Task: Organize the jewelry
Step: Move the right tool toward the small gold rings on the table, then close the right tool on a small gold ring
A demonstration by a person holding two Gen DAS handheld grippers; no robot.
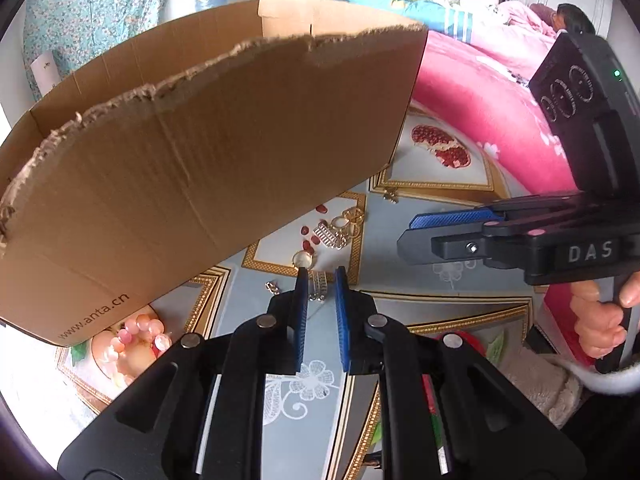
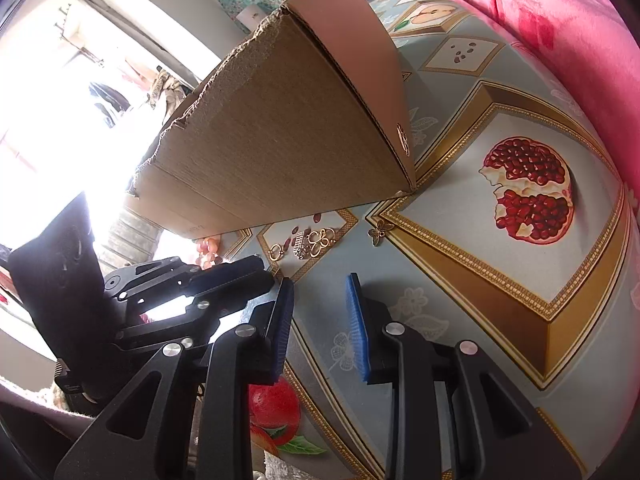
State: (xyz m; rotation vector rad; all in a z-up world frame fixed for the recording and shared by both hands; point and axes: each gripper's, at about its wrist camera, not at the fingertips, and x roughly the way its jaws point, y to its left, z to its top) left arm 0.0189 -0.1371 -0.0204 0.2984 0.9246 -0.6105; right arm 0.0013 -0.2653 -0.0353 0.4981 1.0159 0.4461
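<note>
A: Start close in. What is the left gripper [image 1: 321,280] doing?

B: Its blue pads stand a narrow gap apart over the fruit-print tablecloth [image 1: 424,168], and a small gold band [image 1: 319,285] lies on the cloth right in that gap. I cannot see the pads pressing on it, so it looks loose, not held.

A: And the right gripper [image 2: 320,312]?

B: Its jaws stand partly apart with nothing between them, only bare cloth beneath. A hand [image 1: 600,320] grips its handle.

A: Where is the rest of the jewelry, taking the cardboard box [image 1: 224,152] as the mark?

B: A round gold ring [image 1: 303,259] lies just past the left fingertips, near the box's lower edge. A tiny gold piece [image 1: 273,287] sits to the side of that fingertip. Closer to the box is a cluster of gold pieces [image 1: 340,228], a flower-shaped loop among them, almost under its front wall. A butterfly-shaped piece [image 2: 380,233] lies off the box's near corner, beside the pomegranate print [image 2: 528,192].

A: Beyond the box?

B: A pink blanket [image 1: 500,120].
</note>
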